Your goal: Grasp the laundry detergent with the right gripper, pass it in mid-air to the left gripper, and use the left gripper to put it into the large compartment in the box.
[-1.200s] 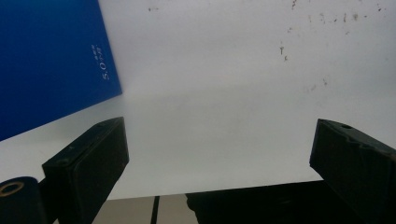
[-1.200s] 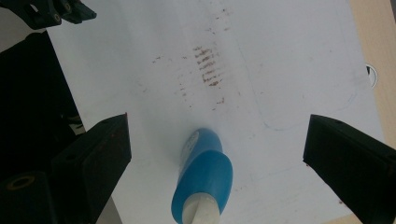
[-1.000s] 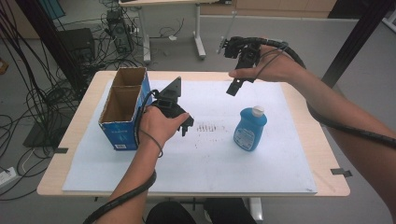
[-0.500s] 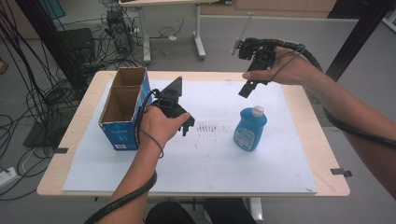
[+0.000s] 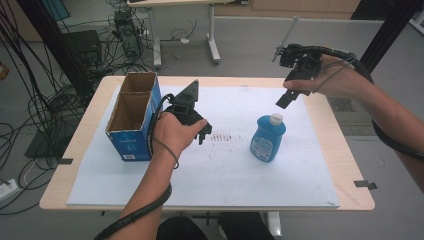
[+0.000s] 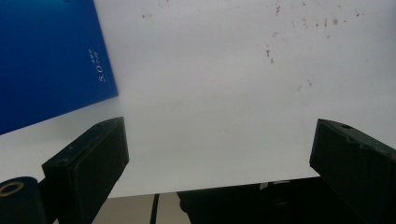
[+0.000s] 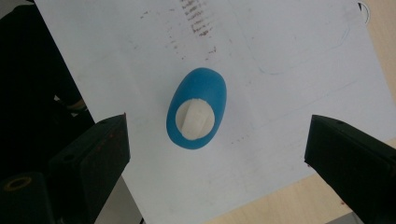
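High view: wooden tabletop (image 5: pixel 345 170) covered by white paper sheet (image 5: pixel 225 170), faint brown smudges near its middle. Blue cardboard box (image 5: pixel 131 117) at the left, top open, two compartments, standing on the sheet. Blue bottle (image 5: pixel 267 139) with white cap upright right of centre, well apart from the box. Left tongs (image 5: pixel 204 135) gripped in left hand (image 5: pixel 172 132), low over the sheet just right of the box, grey three-cornered plate on top, cable trailing down the forearm. Right tongs (image 5: pixel 282 99) gripped in right hand (image 5: pixel 332 80), raised above the far right part of the sheet, tips angled down toward the bottle, above and just behind it, not touching. Left gripper view: left tongs (image 6: pixel 219 158) released, jaws spread wide, nothing between them but bare sheet (image 6: pixel 224 93); blue box (image 6: pixel 46 60) wall at upper left with small white print, near edge of the sheet just below. Right gripper view: right tongs (image 7: pixel 217 154) released, jaws spread wide, looking straight down on the bottle (image 7: pixel 198 88), white cap in the middle of the blue oval body, bottle sitting between the jaws' lines but well below them; sheet (image 7: pixel 280 46) around it, wooden tabletop (image 7: pixel 289 200) at lower right.
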A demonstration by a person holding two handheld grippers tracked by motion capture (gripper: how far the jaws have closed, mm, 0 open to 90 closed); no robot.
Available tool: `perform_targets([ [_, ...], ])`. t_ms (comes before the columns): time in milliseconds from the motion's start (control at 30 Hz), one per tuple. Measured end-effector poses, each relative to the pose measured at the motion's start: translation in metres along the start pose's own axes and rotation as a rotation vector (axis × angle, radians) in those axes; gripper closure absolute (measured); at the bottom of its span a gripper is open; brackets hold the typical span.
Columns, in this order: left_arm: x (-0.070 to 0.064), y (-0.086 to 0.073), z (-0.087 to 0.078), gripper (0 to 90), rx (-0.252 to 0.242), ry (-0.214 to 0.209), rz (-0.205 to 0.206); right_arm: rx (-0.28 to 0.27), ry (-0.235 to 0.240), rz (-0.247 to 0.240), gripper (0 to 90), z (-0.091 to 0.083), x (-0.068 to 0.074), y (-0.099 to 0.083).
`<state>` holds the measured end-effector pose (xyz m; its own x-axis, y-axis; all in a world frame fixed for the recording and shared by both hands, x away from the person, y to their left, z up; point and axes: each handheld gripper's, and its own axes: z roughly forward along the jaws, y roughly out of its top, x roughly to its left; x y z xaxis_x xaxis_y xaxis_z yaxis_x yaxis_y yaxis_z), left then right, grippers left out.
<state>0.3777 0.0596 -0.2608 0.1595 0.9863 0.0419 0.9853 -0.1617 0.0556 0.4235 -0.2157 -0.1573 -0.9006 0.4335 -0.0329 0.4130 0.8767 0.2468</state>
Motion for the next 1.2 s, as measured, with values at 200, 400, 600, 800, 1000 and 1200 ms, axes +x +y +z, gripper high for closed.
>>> perform_targets([
  [200, -0.001, -0.001, 0.000, 4.8, 0.001, -0.003, 0.001, -0.012, 0.006, 0.027, 5.4, 0.002, -0.002, -0.019],
  [400, -0.001, -0.002, 0.000, 4.9, -0.010, -0.011, 0.005, -0.038, 0.017, 0.046, 4.7, 0.004, 0.000, -0.031],
  [600, 0.000, -0.005, -0.001, 4.9, -0.014, -0.012, 0.008, -0.053, 0.028, 0.057, 4.7, 0.012, 0.004, -0.044],
  [800, 0.003, -0.008, 0.000, 4.9, -0.022, -0.006, 0.002, -0.087, 0.011, 0.073, 4.9, 0.022, 0.008, -0.057],
  [1000, 0.002, -0.009, 0.001, 4.9, -0.019, -0.009, 0.006, -0.116, -0.001, 0.078, 5.1, 0.035, 0.010, -0.070],
  [1200, 0.001, -0.008, 0.002, 4.9, -0.015, -0.009, 0.007, -0.158, -0.023, 0.089, 5.5, 0.049, 0.016, -0.082],
])
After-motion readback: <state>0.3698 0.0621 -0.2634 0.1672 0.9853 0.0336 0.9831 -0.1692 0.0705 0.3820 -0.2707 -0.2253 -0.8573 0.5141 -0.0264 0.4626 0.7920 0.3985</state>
